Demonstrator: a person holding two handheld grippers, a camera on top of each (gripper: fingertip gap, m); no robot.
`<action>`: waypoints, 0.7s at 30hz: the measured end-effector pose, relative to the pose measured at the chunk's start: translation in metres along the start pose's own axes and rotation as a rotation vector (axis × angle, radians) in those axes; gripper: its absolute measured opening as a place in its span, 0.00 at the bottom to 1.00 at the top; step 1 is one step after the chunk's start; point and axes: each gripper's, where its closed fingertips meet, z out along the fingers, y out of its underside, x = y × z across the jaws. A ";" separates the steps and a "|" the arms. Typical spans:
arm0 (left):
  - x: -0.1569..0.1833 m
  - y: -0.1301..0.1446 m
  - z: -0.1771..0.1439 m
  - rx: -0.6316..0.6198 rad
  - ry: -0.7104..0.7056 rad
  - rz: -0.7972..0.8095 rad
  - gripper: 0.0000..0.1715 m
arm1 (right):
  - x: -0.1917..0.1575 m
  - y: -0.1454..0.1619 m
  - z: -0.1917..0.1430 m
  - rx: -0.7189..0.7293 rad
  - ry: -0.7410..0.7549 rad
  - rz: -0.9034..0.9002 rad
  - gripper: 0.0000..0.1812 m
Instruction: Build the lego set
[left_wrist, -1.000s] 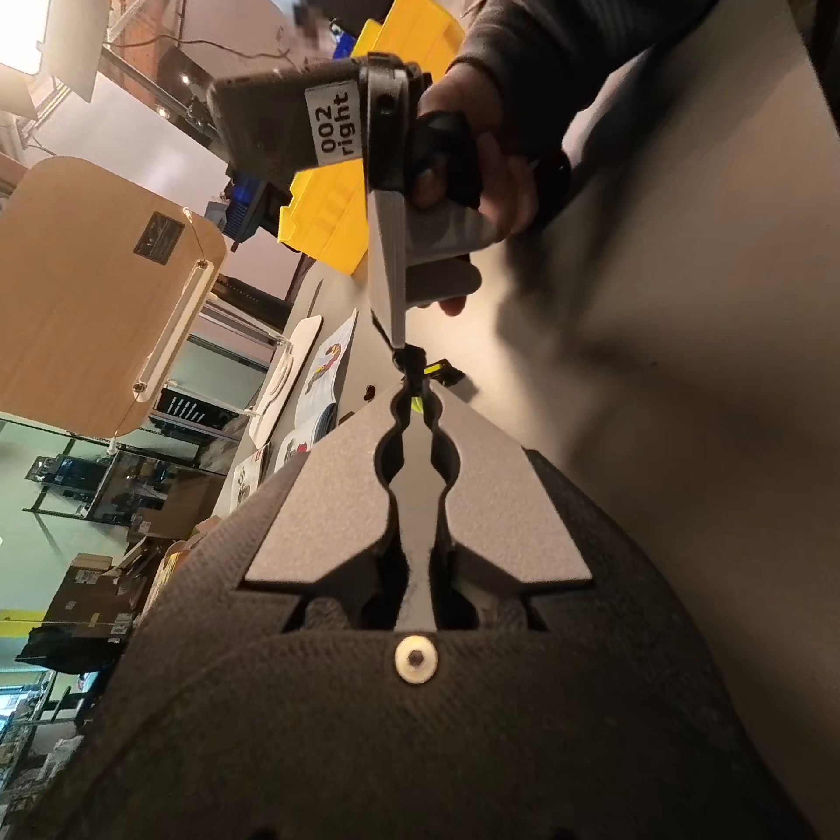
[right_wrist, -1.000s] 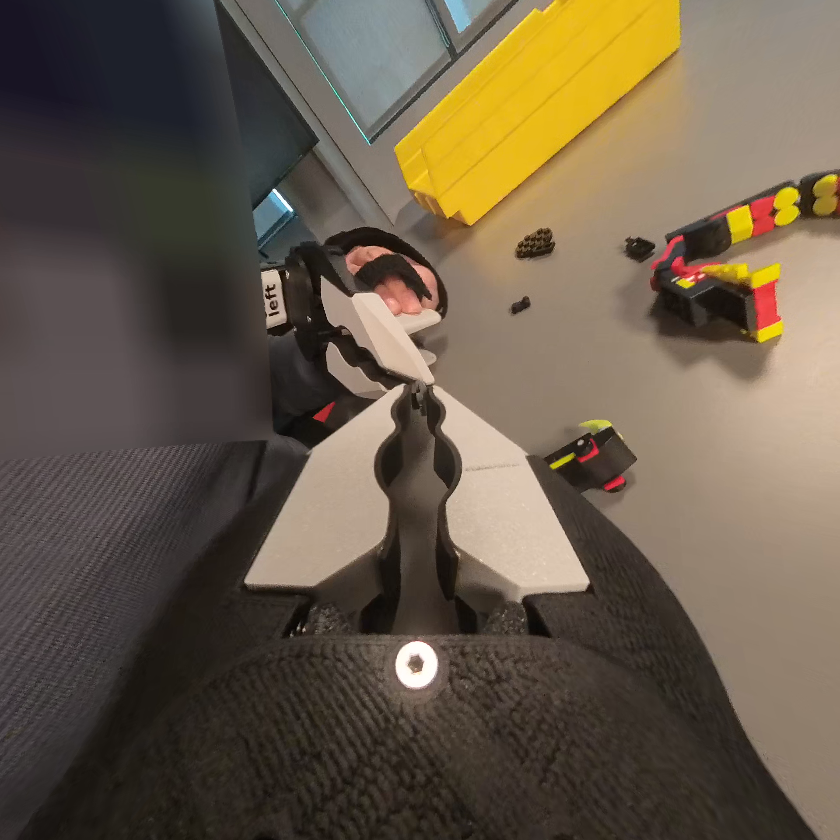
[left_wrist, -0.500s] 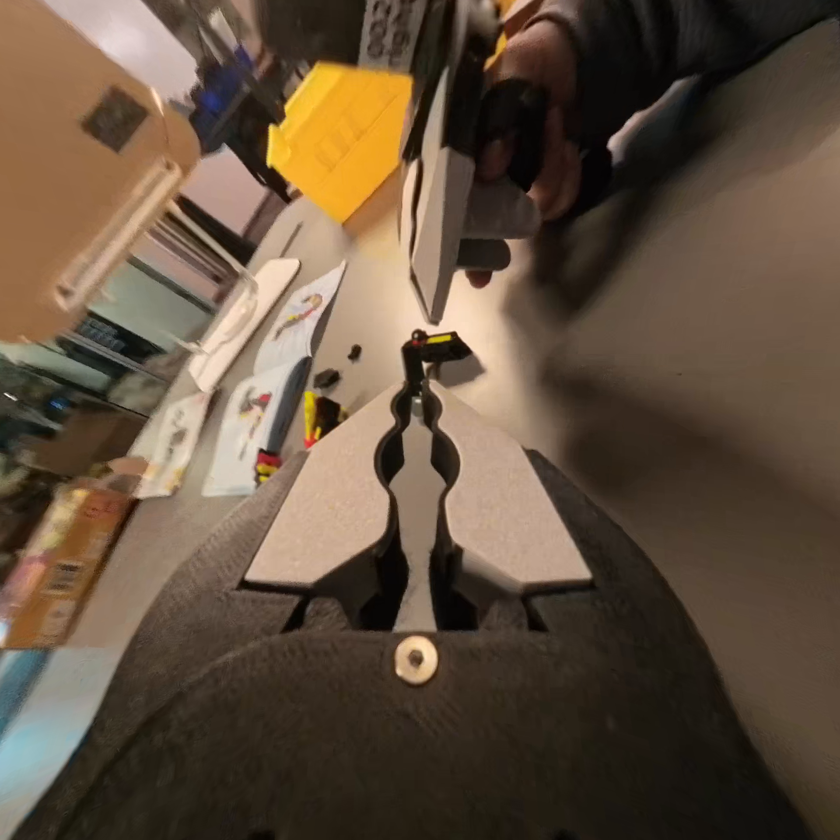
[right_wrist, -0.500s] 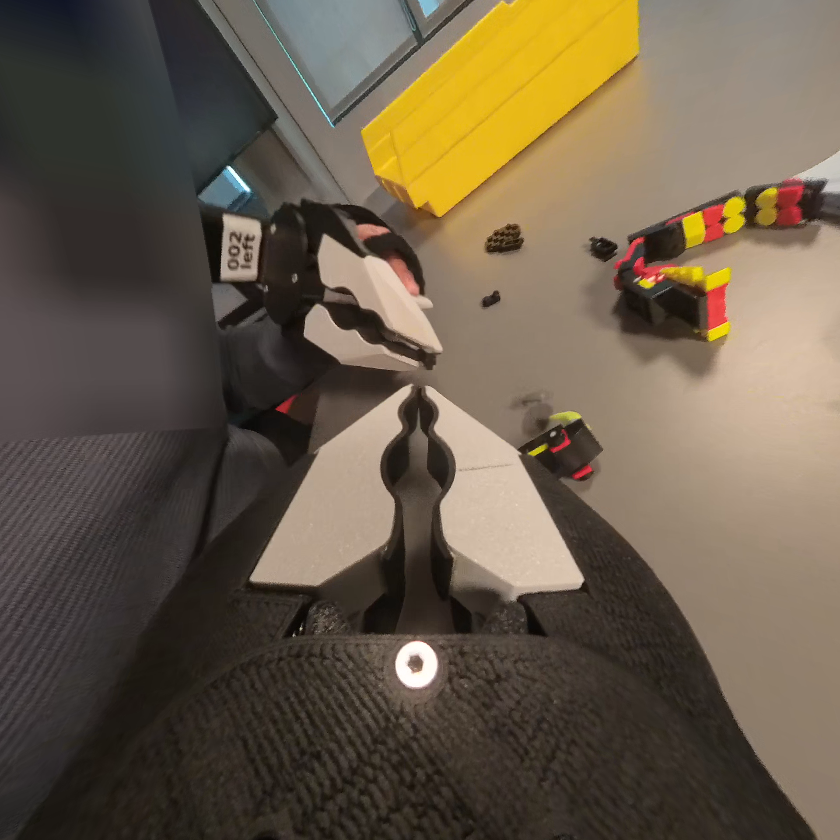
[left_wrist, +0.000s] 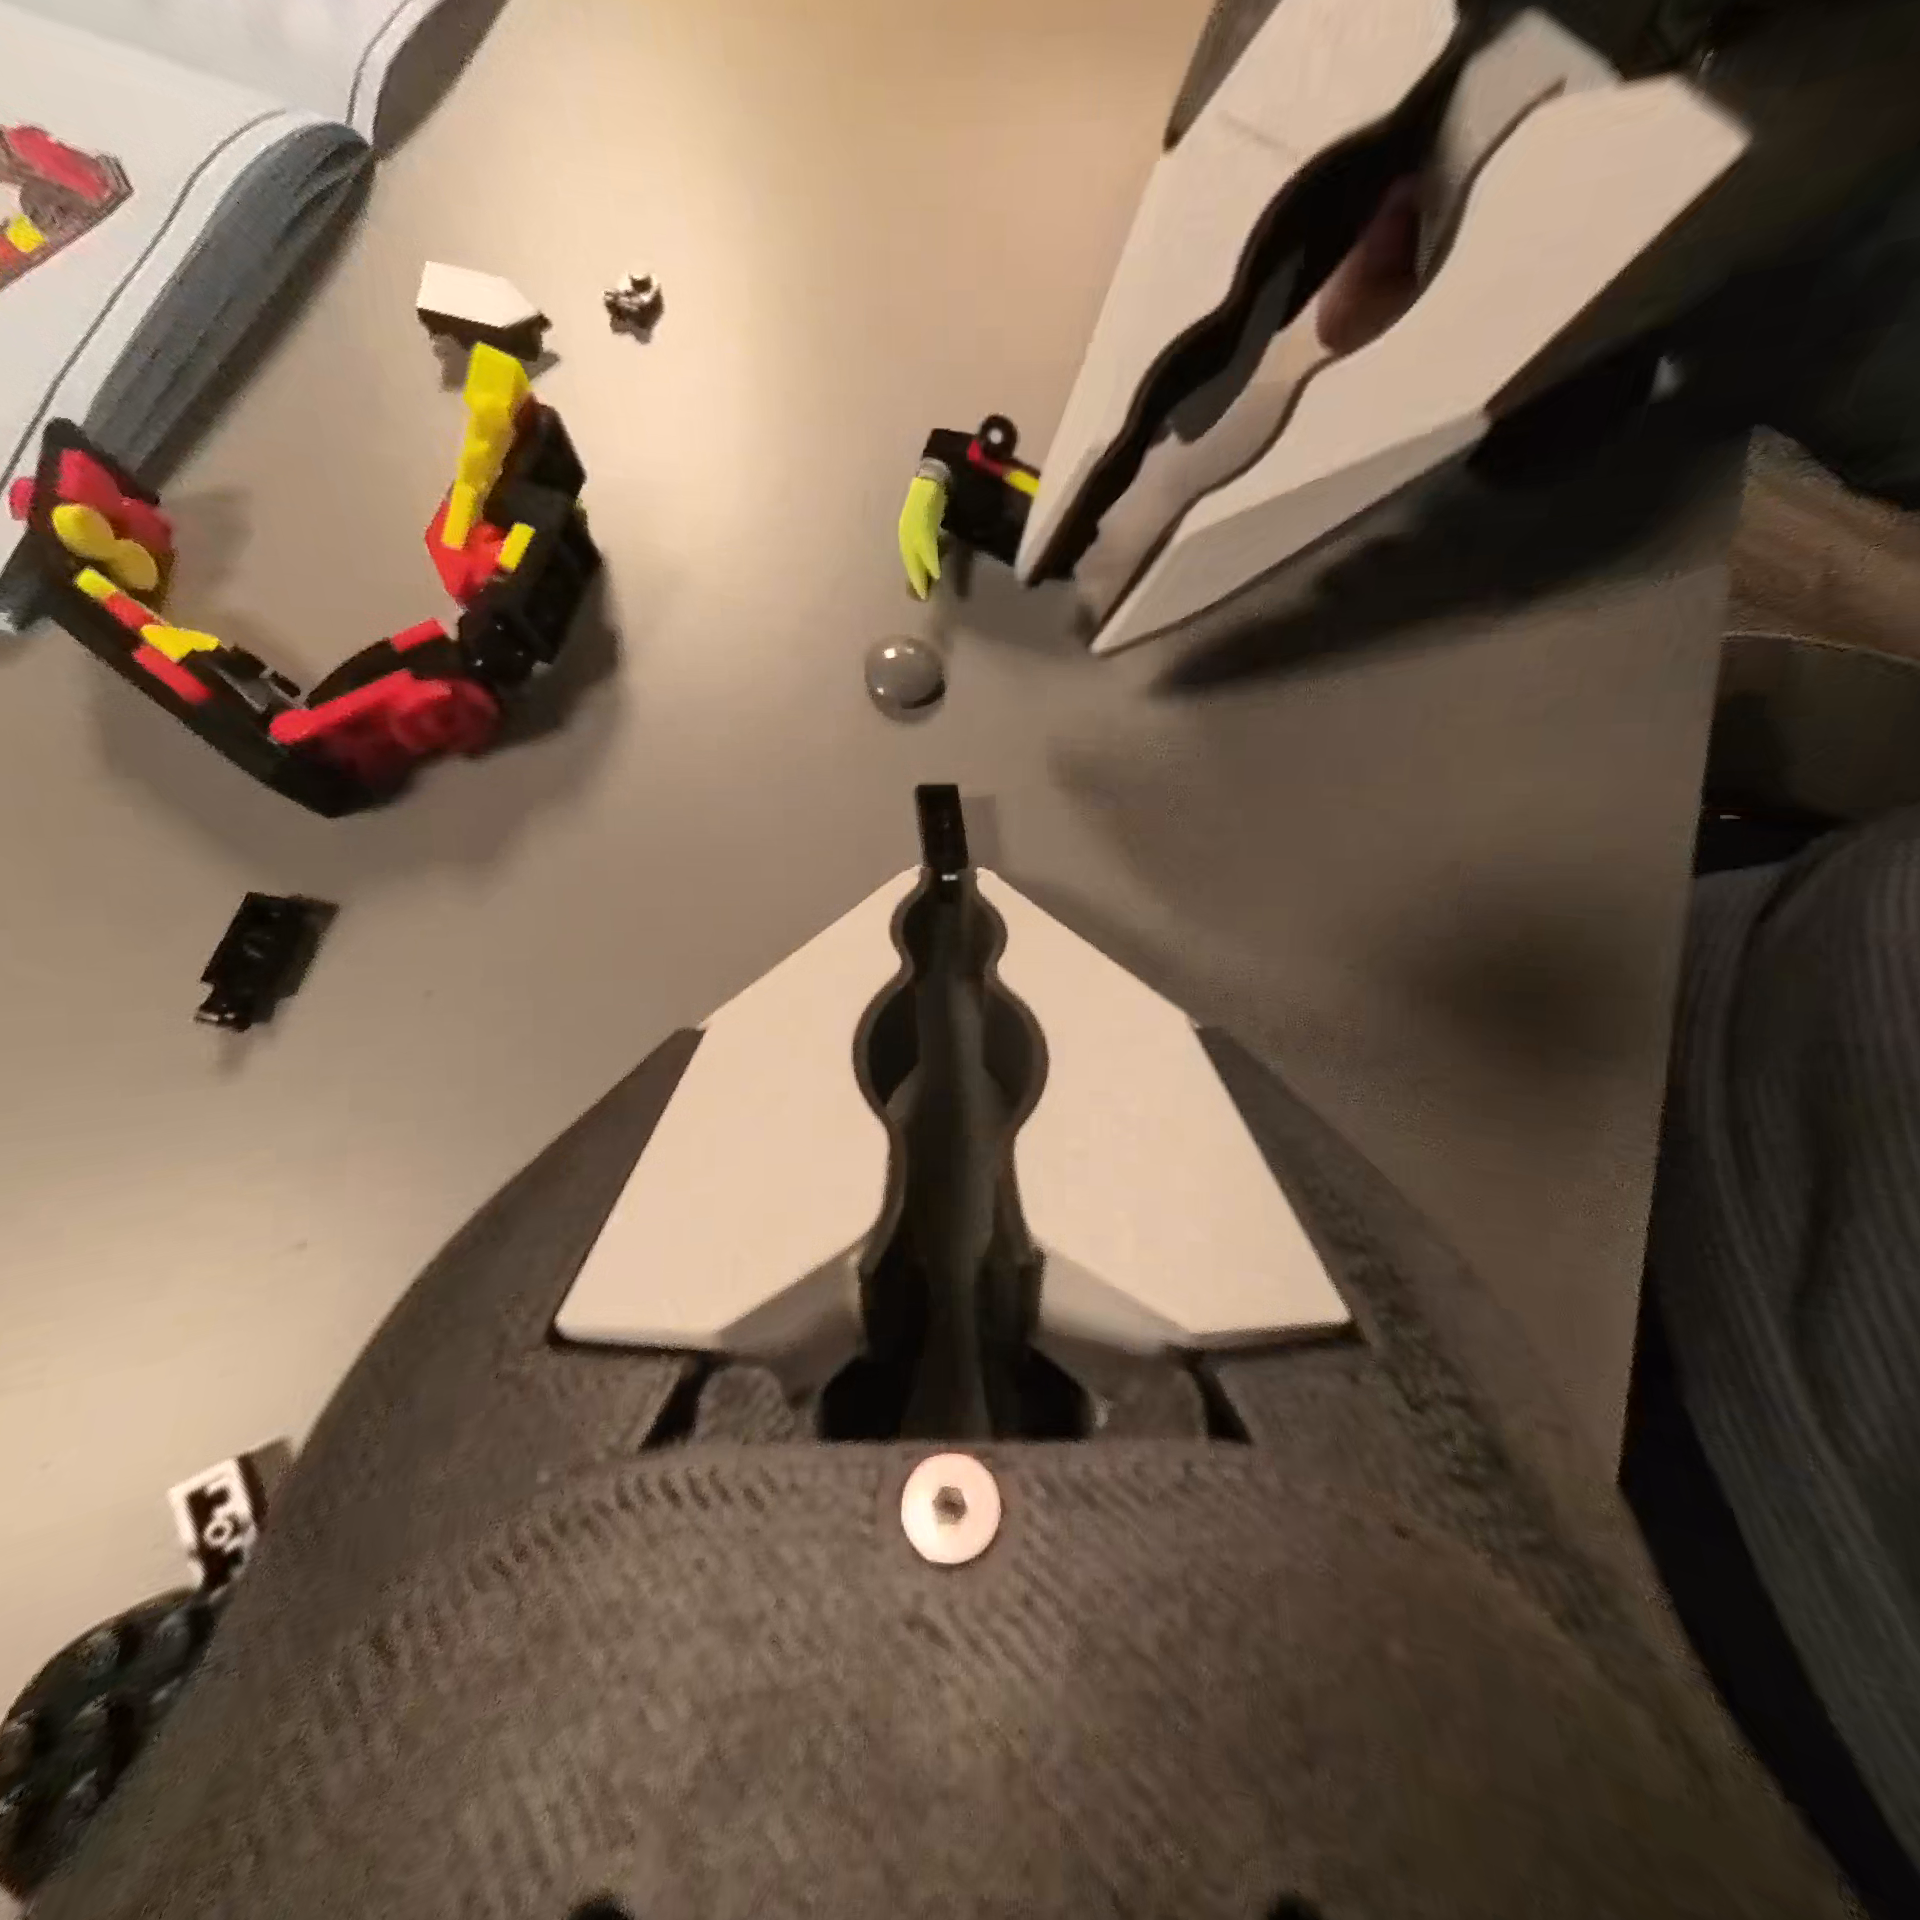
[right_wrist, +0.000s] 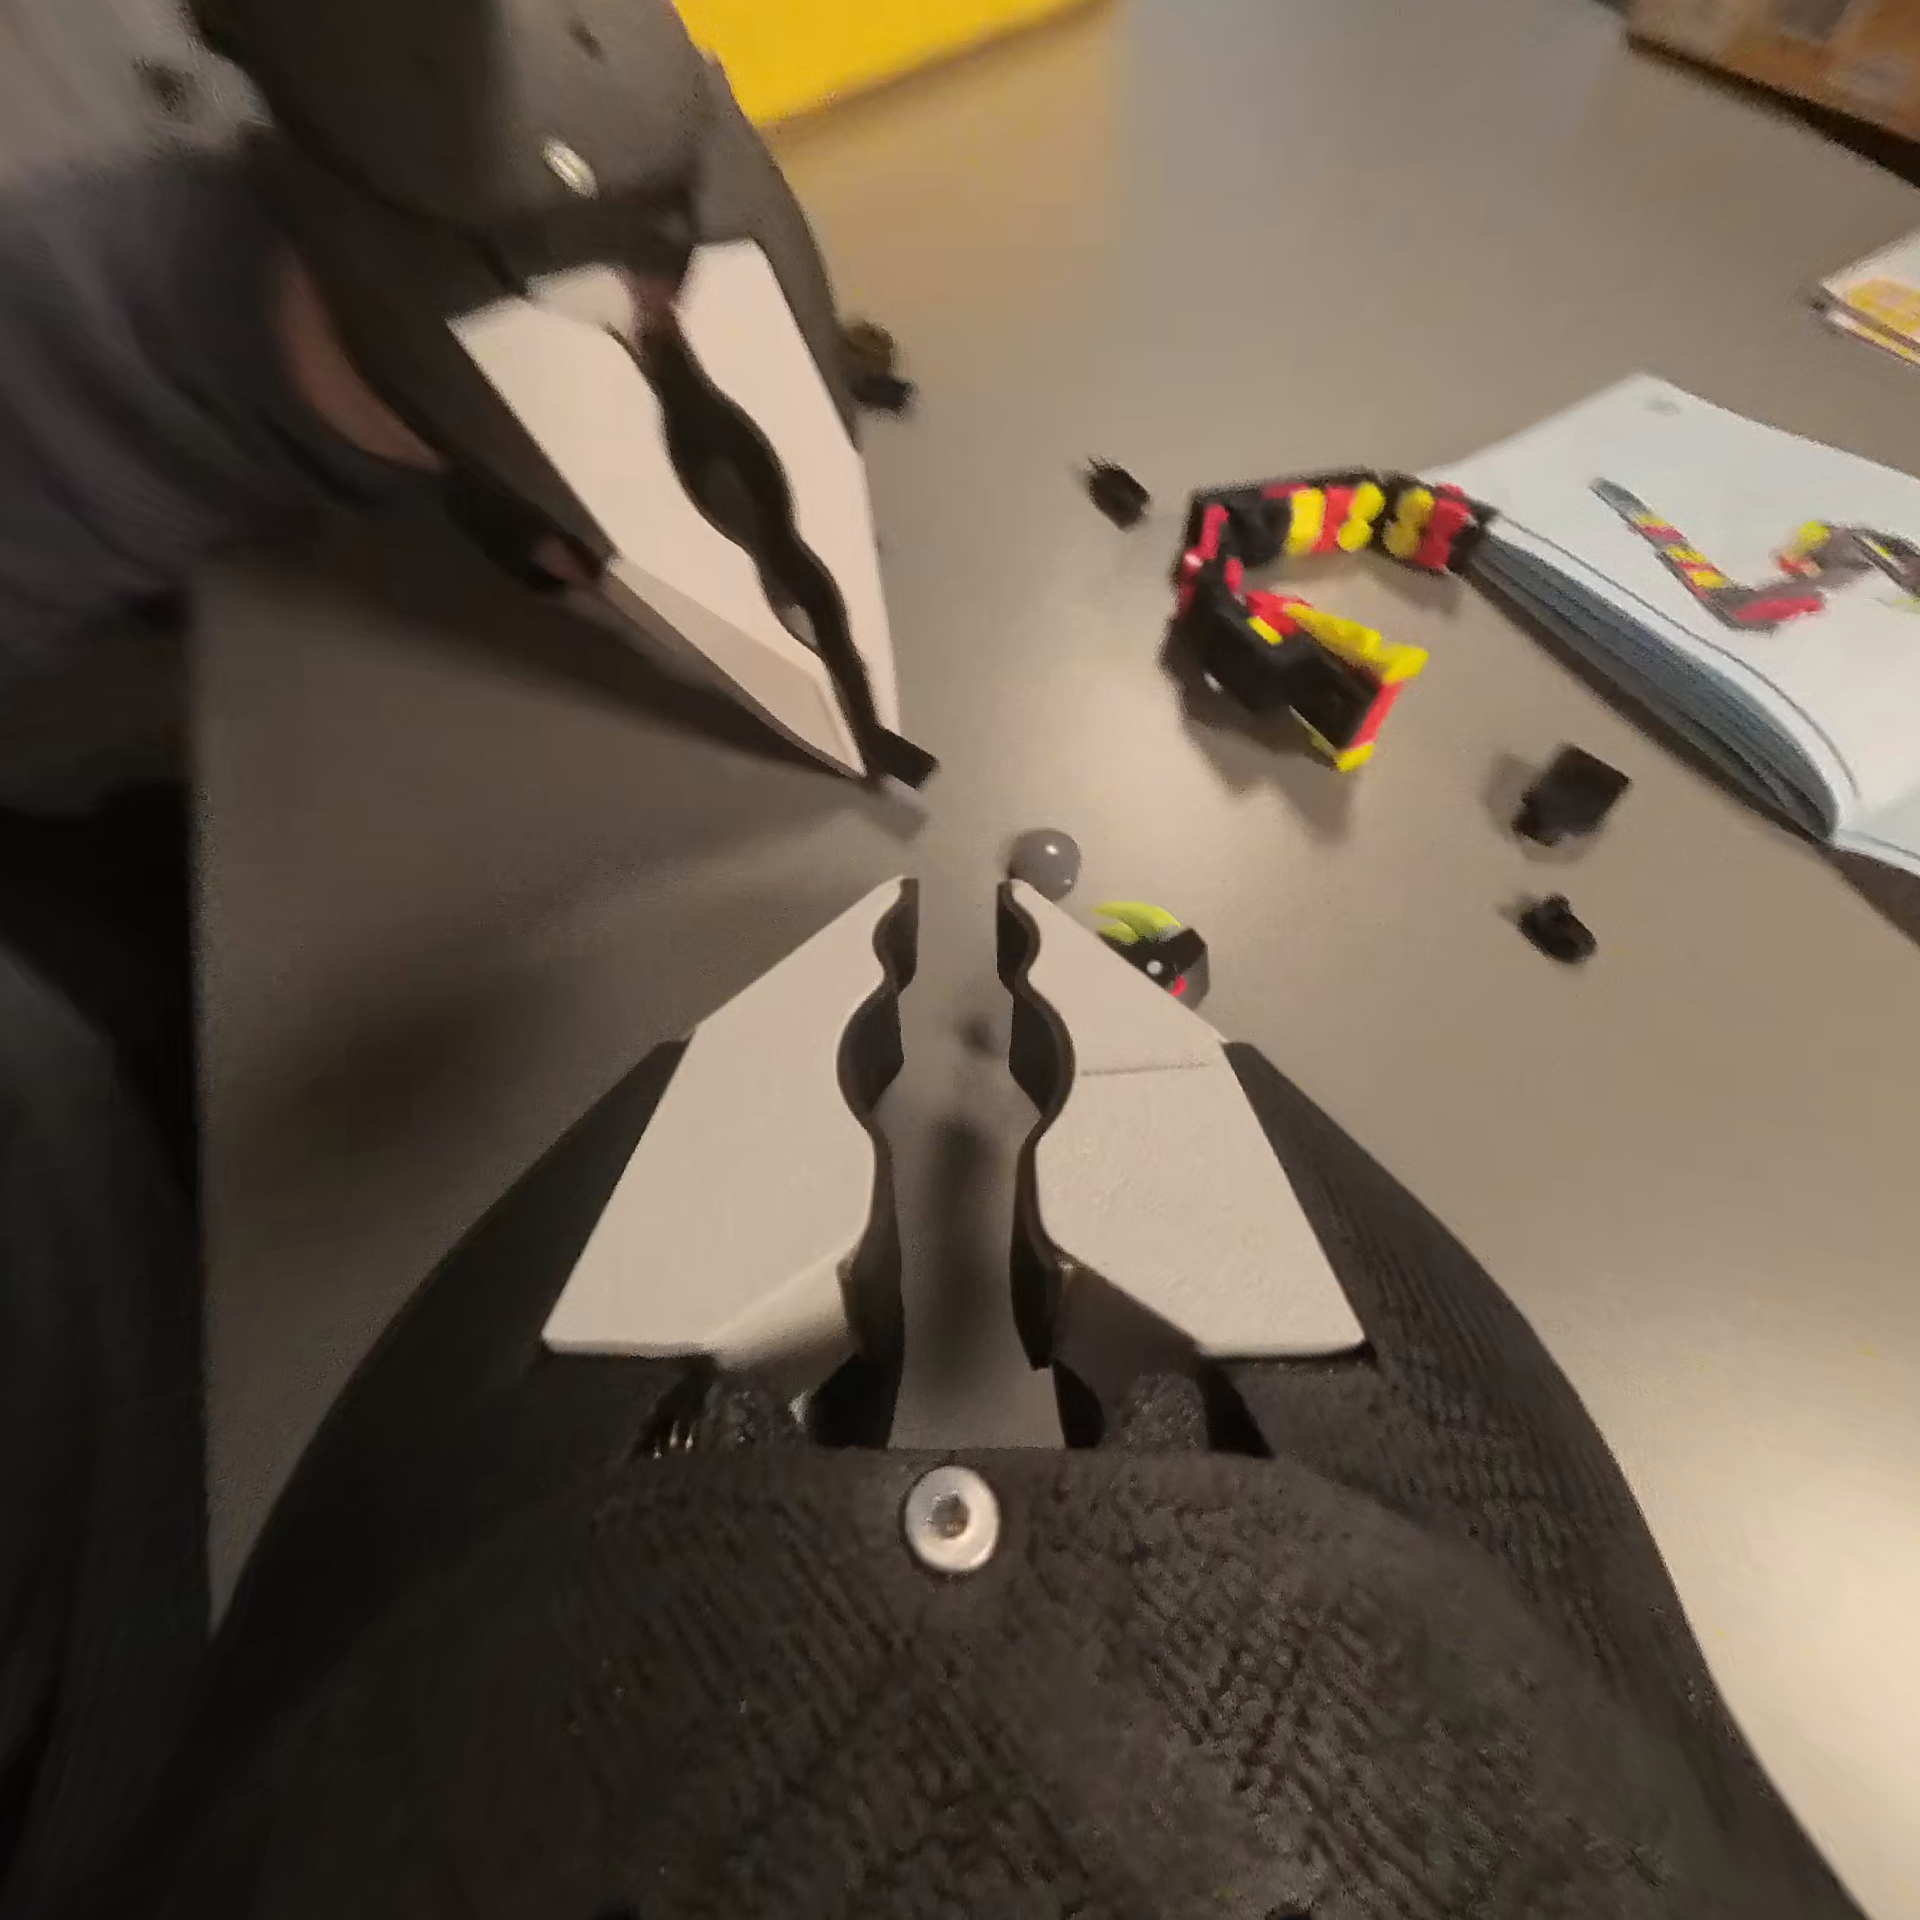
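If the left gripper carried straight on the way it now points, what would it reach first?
Most likely the small grey ball, which lies just ahead of the left gripper and the small black piece pinched in its tips. Beyond the ball sits the black piece with lime claws. Depth is unclear, so the tips might meet the table first.

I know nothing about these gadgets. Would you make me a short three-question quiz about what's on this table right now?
1. True or false: the left hand-held gripper is shut on a small black piece.
2. What is the right hand-held gripper doing: A) clamping the grey ball, B) open with nothing between its fingers, C) holding the instruction booklet?
3. Fill in: the long black, red and yellow lego chain lies bent on the ____.

Key: 1 true. 2 B; the grey ball sits on the table just beyond its tips. 3 table.
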 end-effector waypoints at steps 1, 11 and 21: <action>0.000 0.001 -0.001 -0.001 0.003 0.000 0.02 | 0.002 0.004 0.003 -0.031 0.043 0.008 0.08; 0.006 0.008 -0.009 -0.017 0.079 -0.023 0.02 | 0.015 0.007 0.025 -0.126 0.200 0.037 0.14; 0.007 0.007 -0.008 -0.026 0.094 -0.036 0.01 | 0.015 0.003 0.031 -0.180 0.153 -0.027 0.07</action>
